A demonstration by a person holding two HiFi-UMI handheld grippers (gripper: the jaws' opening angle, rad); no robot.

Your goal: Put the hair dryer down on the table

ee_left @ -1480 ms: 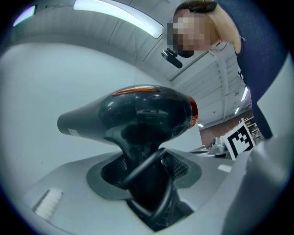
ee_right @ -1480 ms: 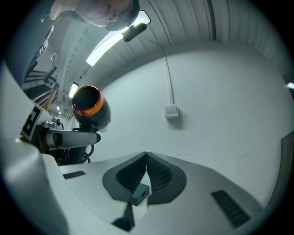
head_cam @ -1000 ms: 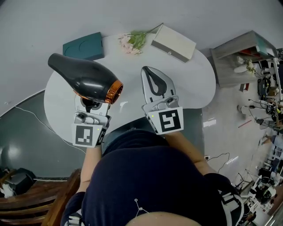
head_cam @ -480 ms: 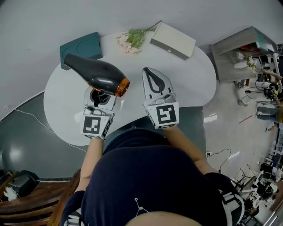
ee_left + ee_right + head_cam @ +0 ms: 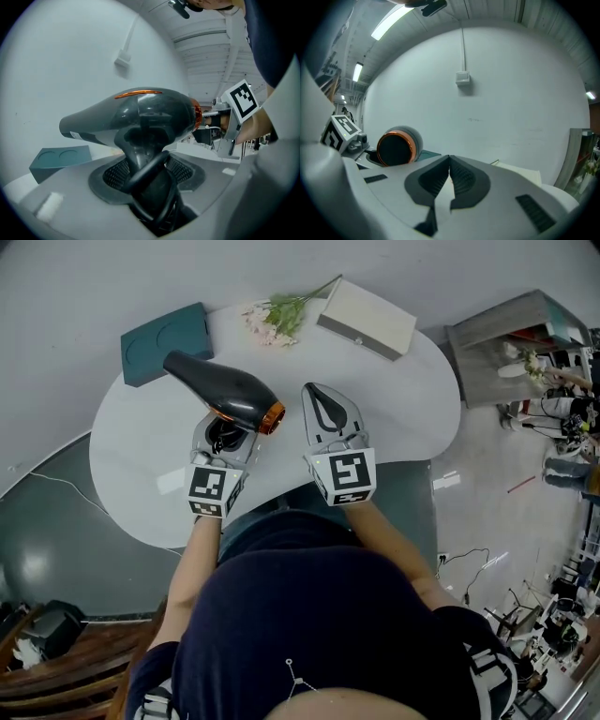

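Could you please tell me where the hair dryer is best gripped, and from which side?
Take the hair dryer by its narrow handle, coming from its free end as the left gripper does now; the glossy barrel looks too wide and tapers.

Bright, even indoor light; ceiling tubes (image 5: 389, 21) glow in the right gripper view. The white table (image 5: 131, 446) carries soft glare and faint shadows, the dryer (image 5: 140, 112) a sheen. Both gripper views bulge, with black corners and soft foreground

The right gripper (image 5: 450, 158) has its jaws closed together, empty; the hair dryer (image 5: 396, 147) shows its orange-ringed mouth at left.
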